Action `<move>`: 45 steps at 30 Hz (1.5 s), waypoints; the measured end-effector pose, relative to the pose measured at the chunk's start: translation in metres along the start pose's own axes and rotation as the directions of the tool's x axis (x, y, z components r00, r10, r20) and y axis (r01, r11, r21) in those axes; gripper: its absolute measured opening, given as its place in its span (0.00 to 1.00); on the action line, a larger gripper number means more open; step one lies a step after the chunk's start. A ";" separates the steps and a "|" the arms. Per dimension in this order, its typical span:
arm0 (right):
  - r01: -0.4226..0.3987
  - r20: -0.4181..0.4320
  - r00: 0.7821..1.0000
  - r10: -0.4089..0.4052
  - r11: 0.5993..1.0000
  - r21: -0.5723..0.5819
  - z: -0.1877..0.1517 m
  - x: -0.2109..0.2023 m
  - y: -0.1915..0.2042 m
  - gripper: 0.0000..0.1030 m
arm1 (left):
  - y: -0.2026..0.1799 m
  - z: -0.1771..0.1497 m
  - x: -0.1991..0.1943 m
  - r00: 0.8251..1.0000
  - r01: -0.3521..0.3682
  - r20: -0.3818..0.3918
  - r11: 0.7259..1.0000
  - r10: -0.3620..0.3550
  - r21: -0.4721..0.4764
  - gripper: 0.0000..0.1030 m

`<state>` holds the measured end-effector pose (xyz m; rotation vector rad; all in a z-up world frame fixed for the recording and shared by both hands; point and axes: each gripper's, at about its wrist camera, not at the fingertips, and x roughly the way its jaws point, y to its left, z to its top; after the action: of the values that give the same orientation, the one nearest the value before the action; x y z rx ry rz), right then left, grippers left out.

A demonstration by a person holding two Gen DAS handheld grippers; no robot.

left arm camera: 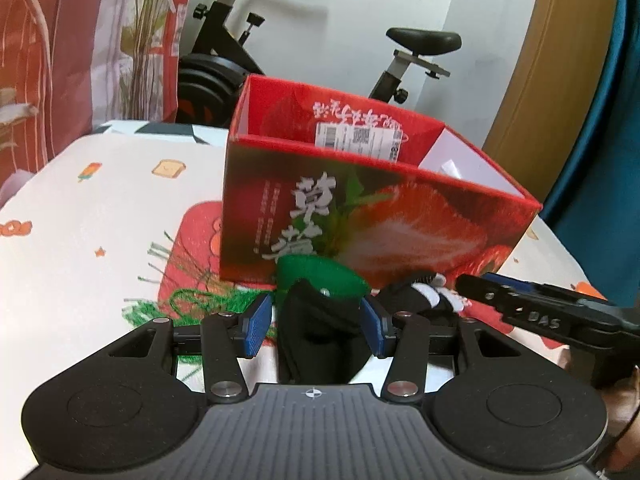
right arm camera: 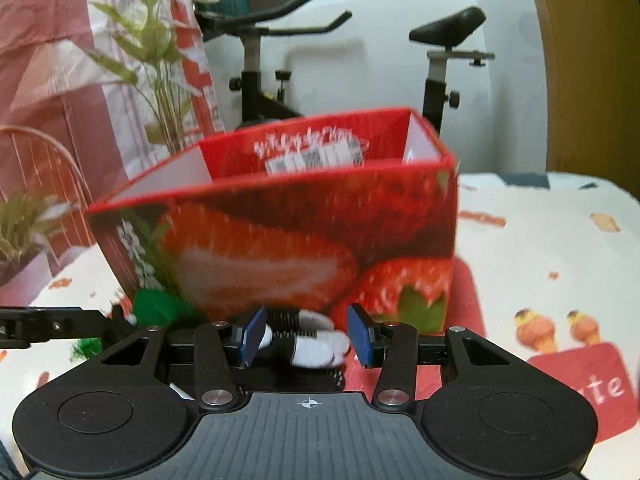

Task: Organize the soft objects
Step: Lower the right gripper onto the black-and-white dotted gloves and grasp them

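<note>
Fingers (left arm camera: 256, 326) of left gripper (left arm camera: 316, 324) stood spread around a black-and-green sock (left arm camera: 320, 304), not pinching. Right gripper (right arm camera: 306, 334) fingers (right arm camera: 360, 336) likewise spread astride a black-and-white sock (right arm camera: 312, 346). Beyond both fingertips: strawberry box (left arm camera: 360, 216), open-topped, on patterned cloth (left arm camera: 100, 220). Farther back: exercise bike (right arm camera: 264, 80).

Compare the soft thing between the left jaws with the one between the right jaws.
The black and green sock is dark with a bright green cuff; the black and white sock has white patches. The first fills the left gripper; the second lies low and loose within the right gripper. Both lie on the cloth before the strawberry box.
</note>
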<state>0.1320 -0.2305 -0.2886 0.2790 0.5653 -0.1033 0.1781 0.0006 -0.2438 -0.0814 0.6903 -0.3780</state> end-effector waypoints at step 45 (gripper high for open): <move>-0.132 -0.070 0.989 0.129 0.991 -0.028 -0.014 0.018 0.000 0.06 | -0.001 -0.020 0.014 0.998 0.046 -0.038 0.999 -0.046 0.005 0.09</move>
<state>0.1401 -0.2272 -0.3100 0.2878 0.6143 0.0421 0.1749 -0.0047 -0.2675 -0.0848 0.7252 -0.4263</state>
